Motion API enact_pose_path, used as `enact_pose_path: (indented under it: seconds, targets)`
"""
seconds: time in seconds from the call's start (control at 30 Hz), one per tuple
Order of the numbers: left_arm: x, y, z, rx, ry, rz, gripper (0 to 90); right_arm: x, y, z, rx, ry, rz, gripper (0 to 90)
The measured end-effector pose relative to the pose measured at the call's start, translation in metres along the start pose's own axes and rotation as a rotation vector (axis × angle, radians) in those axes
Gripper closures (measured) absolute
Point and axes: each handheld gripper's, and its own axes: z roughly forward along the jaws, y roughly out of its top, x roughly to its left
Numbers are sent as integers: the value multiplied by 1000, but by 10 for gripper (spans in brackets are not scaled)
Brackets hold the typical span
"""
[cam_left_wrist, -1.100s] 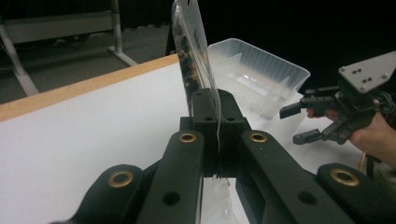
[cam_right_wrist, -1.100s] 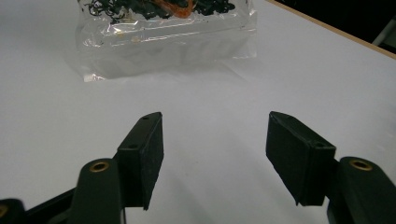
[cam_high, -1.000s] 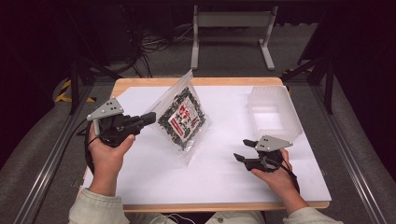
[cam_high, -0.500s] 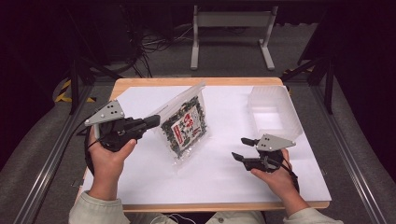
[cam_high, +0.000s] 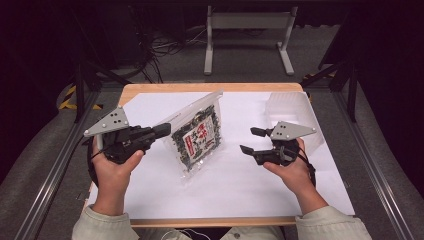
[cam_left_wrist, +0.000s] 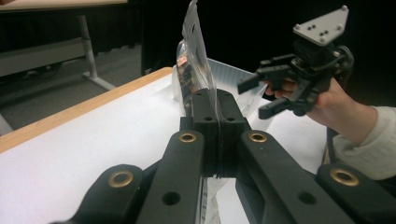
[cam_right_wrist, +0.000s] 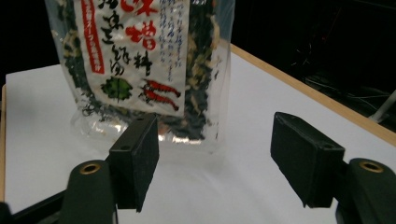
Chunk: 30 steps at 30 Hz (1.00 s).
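Observation:
A clear bag of dark dried seaweed (cam_high: 196, 135) with a white and red label stands tilted on the white table sheet (cam_high: 240, 190). My left gripper (cam_high: 165, 130) is shut on the bag's left edge, and the left gripper view shows the thin plastic (cam_left_wrist: 198, 51) pinched between the jaws. To the bag's right my right gripper (cam_high: 252, 140) is open and apart from it. In the right gripper view the bag (cam_right_wrist: 140, 60) stands ahead, its lower edge behind the left pad (cam_right_wrist: 137, 158).
A clear plastic tub (cam_high: 292, 112) stands at the back right of the table, just behind my right gripper. The wooden table edge (cam_high: 210, 87) runs along the back. A metal stand (cam_high: 247, 30) and cables lie on the floor beyond.
My left gripper has tipped the bag more upright and drawn it slightly toward the table's middle. The right gripper has barely moved and stays open.

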Motion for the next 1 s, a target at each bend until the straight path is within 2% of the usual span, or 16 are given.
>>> enact_pose_path:
  seconds: [0.27,0.5,0.77,1.0]
  targets:
    - [-5,3,1,-2,-27,22,897,-3,19,8,-27,41,13,292]
    - [-10,5,4,-5,-61,34,897,-1,36,20,-25,73,-15,257]
    - [-17,7,7,-9,-108,72,897,-1,48,30,-37,115,-35,212]
    - [-16,5,11,-18,-122,68,897,6,54,36,-47,157,-62,198]
